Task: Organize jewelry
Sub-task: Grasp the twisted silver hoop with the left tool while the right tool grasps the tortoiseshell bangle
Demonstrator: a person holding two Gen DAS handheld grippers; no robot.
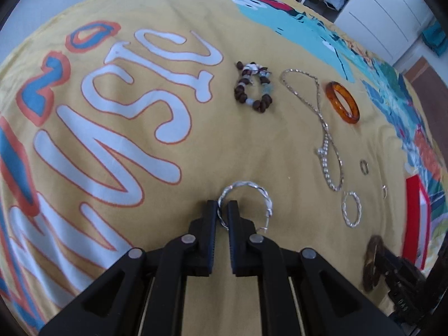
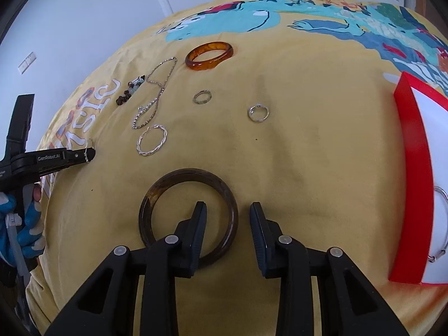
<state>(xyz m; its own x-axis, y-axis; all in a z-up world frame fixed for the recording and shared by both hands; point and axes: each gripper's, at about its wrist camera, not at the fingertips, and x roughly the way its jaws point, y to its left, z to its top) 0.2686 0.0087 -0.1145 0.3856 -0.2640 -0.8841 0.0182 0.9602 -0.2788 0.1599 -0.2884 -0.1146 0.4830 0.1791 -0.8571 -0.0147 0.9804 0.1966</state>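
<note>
My left gripper [image 1: 222, 205] is shut on a twisted silver hoop earring [image 1: 252, 189] just above the yellow cloth; it also shows in the right wrist view [image 2: 89, 155]. My right gripper [image 2: 227, 207] is open, with its left finger inside a dark brown bangle [image 2: 187, 218] and its right finger outside the rim. A second silver hoop [image 2: 152, 140], a silver chain [image 2: 155, 95], an amber bangle [image 2: 209, 55], a brown bead bracelet [image 1: 253, 86] and two small rings [image 2: 202, 97] [image 2: 258, 112] lie on the cloth.
A red and white jewelry box [image 2: 414, 173] stands at the right, with a silver bracelet [image 2: 441, 224] in it. The yellow printed bedspread [image 2: 308, 145] covers the whole surface. White wardrobes stand at the back.
</note>
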